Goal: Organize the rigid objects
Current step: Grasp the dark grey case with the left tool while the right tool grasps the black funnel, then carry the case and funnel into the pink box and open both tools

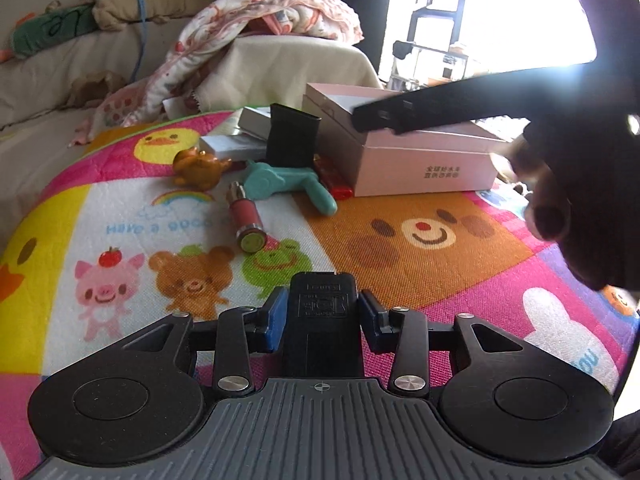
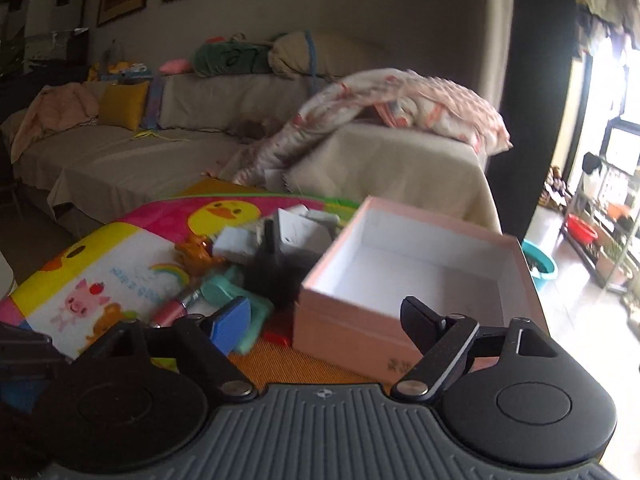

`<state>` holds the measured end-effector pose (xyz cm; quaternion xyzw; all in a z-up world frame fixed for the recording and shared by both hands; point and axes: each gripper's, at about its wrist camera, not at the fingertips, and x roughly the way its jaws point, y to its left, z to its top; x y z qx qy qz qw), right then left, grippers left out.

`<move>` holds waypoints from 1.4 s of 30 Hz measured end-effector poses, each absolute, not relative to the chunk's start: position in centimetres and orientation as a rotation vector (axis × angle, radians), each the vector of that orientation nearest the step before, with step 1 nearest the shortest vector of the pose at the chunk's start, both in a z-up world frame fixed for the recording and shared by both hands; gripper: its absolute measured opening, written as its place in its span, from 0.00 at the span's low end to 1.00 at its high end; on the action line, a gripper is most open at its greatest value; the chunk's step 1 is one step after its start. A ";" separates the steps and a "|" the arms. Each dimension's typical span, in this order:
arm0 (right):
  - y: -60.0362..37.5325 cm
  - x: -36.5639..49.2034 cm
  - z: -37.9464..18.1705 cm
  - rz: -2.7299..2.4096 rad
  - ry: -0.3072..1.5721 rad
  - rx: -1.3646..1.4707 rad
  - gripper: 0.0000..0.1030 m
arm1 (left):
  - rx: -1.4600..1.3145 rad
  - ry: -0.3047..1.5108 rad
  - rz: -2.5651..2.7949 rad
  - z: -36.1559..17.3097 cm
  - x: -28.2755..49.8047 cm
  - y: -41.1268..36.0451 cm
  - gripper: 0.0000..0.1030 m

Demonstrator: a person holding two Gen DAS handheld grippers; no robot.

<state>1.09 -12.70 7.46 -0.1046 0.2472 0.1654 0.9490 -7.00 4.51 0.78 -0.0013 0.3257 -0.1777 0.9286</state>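
My left gripper (image 1: pixel 322 308) is shut on a black plastic block (image 1: pixel 320 340), its blue pads pressing on both sides, low over the cartoon play mat (image 1: pixel 400 280). An open pink box (image 2: pixel 400 256) with a white, bare inside stands at the mat's far right. My right gripper (image 2: pixel 326 322) hovers open just in front of the box with nothing between its fingers; one black finger (image 1: pixel 400 114) reaches over the box (image 1: pixel 424 160). Left of the box lie a teal toy (image 1: pixel 280 182), a pink-red cylinder (image 1: pixel 245 216), an orange-brown figurine (image 1: pixel 198 166) and a red lighter (image 1: pixel 334 184).
An upright black holder (image 1: pixel 294 140) and small white boxes (image 1: pixel 228 146) sit behind the toys. A beige sofa (image 2: pixel 120 156) with a floral blanket (image 2: pixel 400 100) runs behind the mat. The person's hand (image 1: pixel 560 184) fills the right of the left wrist view.
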 end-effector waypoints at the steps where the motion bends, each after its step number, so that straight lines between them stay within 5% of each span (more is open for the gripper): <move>1: -11.1 2.3 7.9 0.359 0.501 -0.249 0.73 | 0.001 0.663 -0.363 0.8 -7.0 4.4 0.42; 5: -6.1 7.0 7.2 0.373 0.548 -0.390 0.52 | -0.007 0.656 -0.363 0.7 -7.1 4.6 0.42; 14: -2.6 10.8 3.7 0.402 0.708 -0.449 0.51 | -0.097 0.652 -0.387 0.5 -7.0 5.9 0.42; 16: -3.0 10.7 3.9 0.410 0.726 -0.426 0.43 | -0.102 0.652 -0.388 0.5 -7.0 6.0 0.42; 23: -6.6 5.8 7.8 0.449 0.637 -0.366 0.41 | -0.070 0.652 -0.373 0.5 -7.2 5.3 0.42; 25: -8.5 3.6 9.3 0.471 0.616 -0.333 0.28 | -0.039 0.651 -0.364 0.6 -7.3 4.9 0.42; 26: -9.5 2.5 9.8 0.474 0.611 -0.323 0.02 | -0.021 0.648 -0.360 0.6 -7.4 4.7 0.42; 27: -10.6 1.5 10.1 0.470 0.615 -0.317 0.01 | 0.004 0.645 -0.356 0.6 -7.5 4.3 0.42; 35: -17.4 -4.7 7.7 0.414 0.641 -0.336 0.07 | 0.147 0.646 -0.380 0.6 -7.9 1.8 0.42; 37: -17.7 -5.0 6.9 0.427 0.645 -0.318 0.25 | 0.122 0.654 -0.378 0.5 -7.6 1.9 0.42; 39: -17.2 -5.4 6.5 0.445 0.593 -0.307 0.65 | 0.106 0.657 -0.375 0.5 -7.5 2.0 0.42; 42: -15.9 -5.6 6.1 0.468 0.534 -0.321 0.72 | 0.115 0.648 -0.371 0.4 -7.8 1.9 0.42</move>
